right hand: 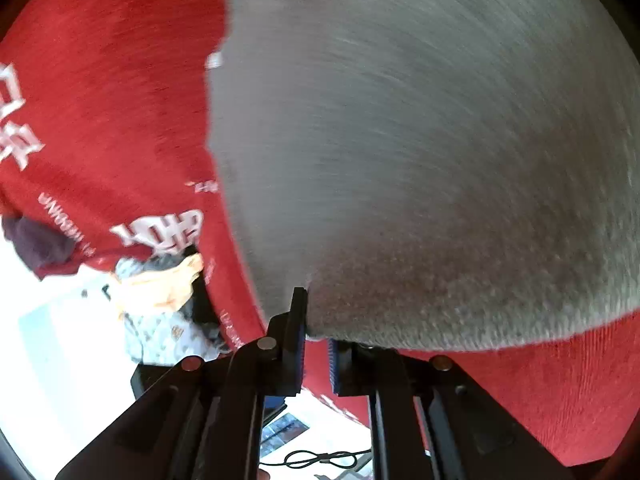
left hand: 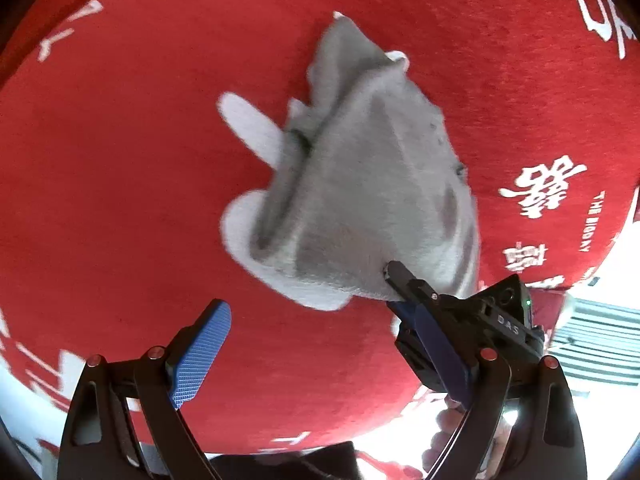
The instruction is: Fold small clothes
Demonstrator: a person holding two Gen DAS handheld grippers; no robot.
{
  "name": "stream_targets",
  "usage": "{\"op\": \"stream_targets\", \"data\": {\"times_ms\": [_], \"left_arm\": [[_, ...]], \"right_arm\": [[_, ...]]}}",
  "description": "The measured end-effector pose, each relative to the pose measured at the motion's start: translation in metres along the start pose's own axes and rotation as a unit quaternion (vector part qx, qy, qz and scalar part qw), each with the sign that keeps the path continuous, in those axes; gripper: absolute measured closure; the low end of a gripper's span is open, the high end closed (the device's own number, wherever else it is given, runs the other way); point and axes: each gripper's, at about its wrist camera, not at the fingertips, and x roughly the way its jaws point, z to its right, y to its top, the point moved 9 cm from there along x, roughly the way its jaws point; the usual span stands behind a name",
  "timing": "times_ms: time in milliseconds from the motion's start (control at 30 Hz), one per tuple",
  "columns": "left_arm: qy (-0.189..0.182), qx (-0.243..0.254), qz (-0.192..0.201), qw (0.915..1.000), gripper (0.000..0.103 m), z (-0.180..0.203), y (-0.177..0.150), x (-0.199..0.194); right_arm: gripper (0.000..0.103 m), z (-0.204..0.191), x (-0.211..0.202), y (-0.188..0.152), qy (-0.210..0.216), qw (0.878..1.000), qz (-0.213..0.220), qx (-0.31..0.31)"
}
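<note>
**Right gripper's got the grey piece by its hem, left one's just hanging open**

Right gripper (right hand: 316, 332) first: its jaws are pulled in close and the grey garment (right hand: 420, 140) has its near hem caught between them; from its own camera the cloth fills most of the view, fuzzy knit up close and smeared further out; in the left wrist view you can see that same gripper (left hand: 394, 276) coming in from the lower right, black tip dug into the garment's near edge (left hand: 360, 184), with a "DAS" label on its body.

Left gripper (left hand: 316, 344) is spread wide, blue textured pads well apart, nothing between them; it hovers just short of the cloth, not touching it.

The garment itself is bunched and partly lifted off the surface, rumpled into a rough cone shape; paler lining or cuffs poke out on its left side and at the far tip; can't tell what kind of garment it is.

Under everything is a red cloth (left hand: 120, 180) with white printed characters and lettering round the edges, covering the work surface; off its edge in the right wrist view there's a pile of other clothes (right hand: 160, 300), something peach-coloured on top of a patterned pale piece, and a dark maroon item (right hand: 36, 244) further left; a thin black cable (right hand: 320, 459) lies on the bright floor below.
</note>
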Motion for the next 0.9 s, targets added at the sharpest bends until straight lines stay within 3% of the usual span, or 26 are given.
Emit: {"op": "stream_targets", "data": {"times_ms": [167, 367, 533, 700, 767, 900], "left_arm": [[-0.064, -0.025, 0.002, 0.9977, 0.009, 0.023, 0.003, 0.015], [-0.077, -0.046, 0.024, 0.9957, 0.009, 0.039, 0.02, 0.036], [-0.058, -0.058, 0.049, 0.9955, 0.01, 0.039, 0.038, 0.046], [-0.013, -0.06, 0.068, 0.9957, 0.028, 0.032, 0.052, 0.052], [0.001, -0.049, 0.074, 0.9961, 0.037, 0.031, 0.055, 0.053], [0.016, -0.029, 0.079, 0.9964, 0.038, 0.035, 0.057, 0.057]], "right_arm": [[0.093, -0.018, -0.011, 0.004, 0.018, 1.0, -0.005, -0.015], [0.093, -0.019, -0.009, -0.002, 0.001, 0.999, -0.025, -0.038], [0.093, -0.012, -0.006, -0.006, -0.006, 0.998, -0.035, -0.042], [0.093, -0.008, -0.001, -0.01, -0.022, 0.997, -0.057, -0.048], [0.093, -0.006, -0.003, -0.013, -0.043, 0.995, -0.072, -0.059], [0.089, -0.002, -0.022, -0.016, -0.113, 0.983, -0.103, -0.102]]}}
